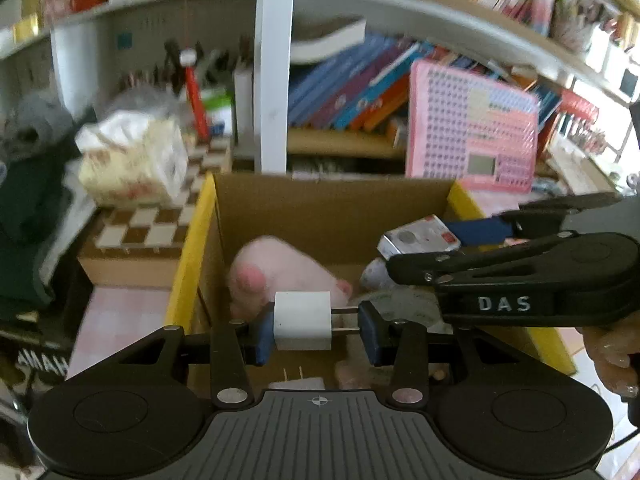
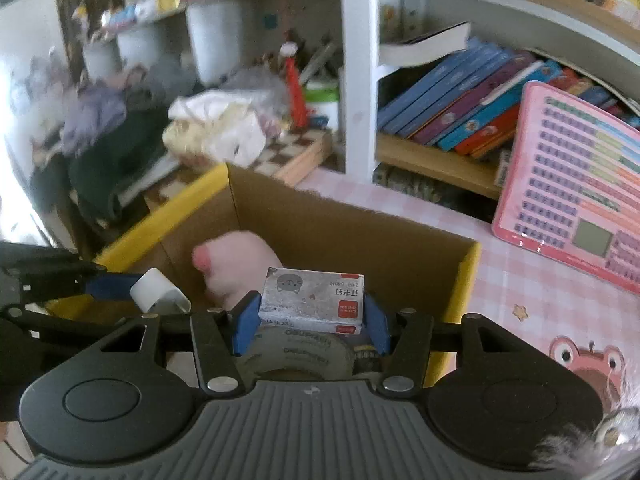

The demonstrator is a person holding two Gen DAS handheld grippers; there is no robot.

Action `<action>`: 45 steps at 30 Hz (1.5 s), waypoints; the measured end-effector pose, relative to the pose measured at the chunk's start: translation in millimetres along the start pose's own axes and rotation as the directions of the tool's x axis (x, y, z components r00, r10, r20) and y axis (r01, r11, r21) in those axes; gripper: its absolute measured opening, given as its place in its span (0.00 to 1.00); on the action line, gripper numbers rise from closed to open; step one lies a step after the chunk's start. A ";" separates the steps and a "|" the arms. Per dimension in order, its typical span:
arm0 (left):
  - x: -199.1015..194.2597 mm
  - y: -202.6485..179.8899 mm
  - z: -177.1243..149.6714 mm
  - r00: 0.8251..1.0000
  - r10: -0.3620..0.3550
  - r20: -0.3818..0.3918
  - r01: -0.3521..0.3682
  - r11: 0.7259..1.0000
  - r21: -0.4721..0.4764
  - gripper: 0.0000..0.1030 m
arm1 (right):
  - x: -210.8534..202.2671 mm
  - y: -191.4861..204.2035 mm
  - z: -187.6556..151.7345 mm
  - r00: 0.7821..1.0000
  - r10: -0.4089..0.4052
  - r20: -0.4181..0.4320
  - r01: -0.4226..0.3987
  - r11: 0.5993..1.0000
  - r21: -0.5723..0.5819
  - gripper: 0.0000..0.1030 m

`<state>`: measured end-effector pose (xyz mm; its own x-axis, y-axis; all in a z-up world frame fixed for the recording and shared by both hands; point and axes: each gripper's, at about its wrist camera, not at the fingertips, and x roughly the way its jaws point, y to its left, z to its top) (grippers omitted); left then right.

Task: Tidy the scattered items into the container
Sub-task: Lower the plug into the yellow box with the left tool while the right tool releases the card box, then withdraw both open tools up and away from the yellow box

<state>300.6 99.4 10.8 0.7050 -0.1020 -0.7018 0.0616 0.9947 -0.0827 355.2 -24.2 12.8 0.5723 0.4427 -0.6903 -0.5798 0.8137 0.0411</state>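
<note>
Left gripper (image 1: 316, 326) clamps white charger (image 1: 303, 320), prongs sideways. Right gripper (image 2: 310, 312) clamps staple box (image 2: 312, 300) lengthwise. Cardboard box (image 1: 332, 204) lies directly below both fingertips.

Cardboard box (image 1: 332, 208): open-topped, brown inside, yellow outer faces and rim; stands on a pink checked cloth.

White plug adapter (image 1: 303, 320): cube-shaped, two metal prongs pointing toward 3 o'clock in the left wrist view; held level above the box's near edge.

Small staple box (image 2: 312, 300): grey-white, cartoon face, red label, printed text upside down; held flat over the box opening.

Pink plush toy (image 1: 280, 276): inside the box, at 9 o'clock of its floor.

Tape roll (image 2: 296, 352): lies inside, beneath the staple box.

Second white plug (image 1: 298, 382): prongs upward, at the box's 6 o'clock.
</note>
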 end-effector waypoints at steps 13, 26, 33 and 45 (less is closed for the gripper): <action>27.7 3.2 1.2 0.995 -0.048 -0.089 0.045 0.998 -0.035 0.41 | 37.1 -7.2 4.1 0.992 0.051 -0.115 -0.060 0.995 -0.078 0.53; -20.0 -2.5 1.8 0.996 -0.067 0.055 0.068 0.997 -0.032 0.55 | -17.1 -5.5 7.7 0.999 0.033 0.003 -0.033 0.999 0.002 0.58; -67.8 -10.3 -11.2 0.985 -0.106 0.134 0.108 0.994 -0.006 0.56 | -62.1 13.6 -4.1 0.998 0.002 0.068 -0.005 0.999 0.054 0.61; -139.6 -13.5 -64.7 0.980 -0.085 0.180 0.080 0.996 0.038 0.69 | -140.9 39.2 -58.7 0.990 -0.076 0.121 0.061 0.990 0.127 0.64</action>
<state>155.6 99.2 64.1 0.8128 -0.1823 -0.5533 0.1445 0.9832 -0.1116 217.7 -76.8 69.3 0.6805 0.4218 -0.5992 -0.4659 0.8802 0.0905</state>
